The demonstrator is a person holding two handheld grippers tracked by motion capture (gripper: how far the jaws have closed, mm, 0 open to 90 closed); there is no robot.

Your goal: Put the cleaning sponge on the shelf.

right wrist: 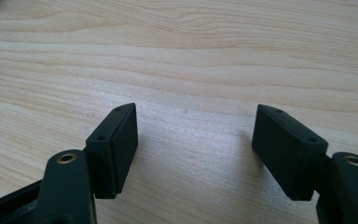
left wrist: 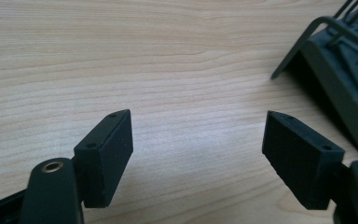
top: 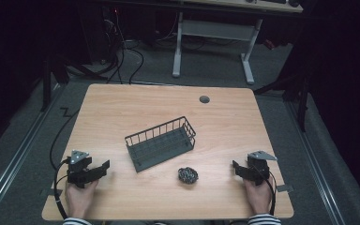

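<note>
A dark wire basket (top: 160,143) lies at an angle in the middle of the wooden table (top: 122,108). A small dark crumpled ball (top: 188,176) rests just in front of it, toward the right. My left gripper (top: 104,167) rests near the front left edge, open with nothing between its jaws (left wrist: 198,140). The basket's corner (left wrist: 340,88) shows at the right of the left gripper view. My right gripper (top: 235,167) rests near the front right edge, also open and empty (right wrist: 195,135), over bare wood.
A round grey cable port (top: 204,99) sits near the table's far edge. Black cables (top: 58,140) trail off the left side. Beyond the table stands a white-legged desk frame (top: 213,44) on grey floor.
</note>
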